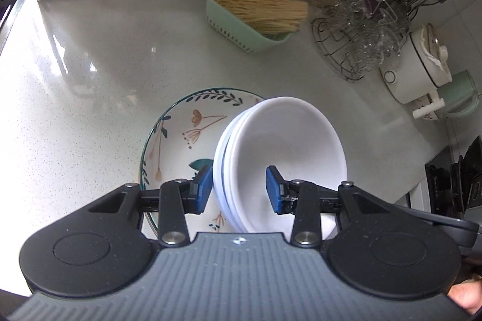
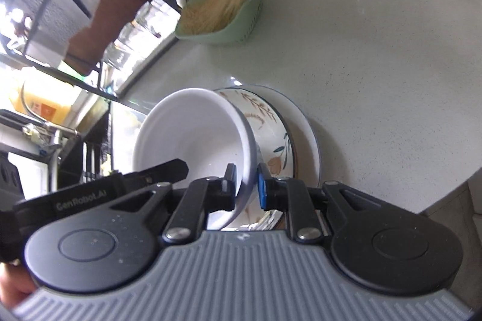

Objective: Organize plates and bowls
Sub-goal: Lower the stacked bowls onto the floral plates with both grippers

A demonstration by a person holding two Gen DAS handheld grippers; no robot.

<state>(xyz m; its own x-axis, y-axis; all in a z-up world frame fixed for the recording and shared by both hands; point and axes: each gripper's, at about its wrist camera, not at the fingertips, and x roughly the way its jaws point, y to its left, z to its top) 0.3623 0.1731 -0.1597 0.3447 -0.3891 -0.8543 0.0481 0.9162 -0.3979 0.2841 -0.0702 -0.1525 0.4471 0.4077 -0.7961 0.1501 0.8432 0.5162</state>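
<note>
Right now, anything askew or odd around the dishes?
Yes. The stack of white bowls is tipped steeply over the floral plate rather than sitting flat. The left tool straddles its rim and the right tool pinches a white bowl. Nothing looks spilled or broken.

A stack of white bowls [image 1: 280, 158] hangs tilted at lower centre of the left view, over a floral plate [image 1: 177, 137] with a dark leaf rim, lying flat on the bench. In the right view, a tilted white bowl [image 2: 195, 140] overlaps a floral bowl [image 2: 265, 122] sitting on a white plate [image 2: 304, 134].
</note>
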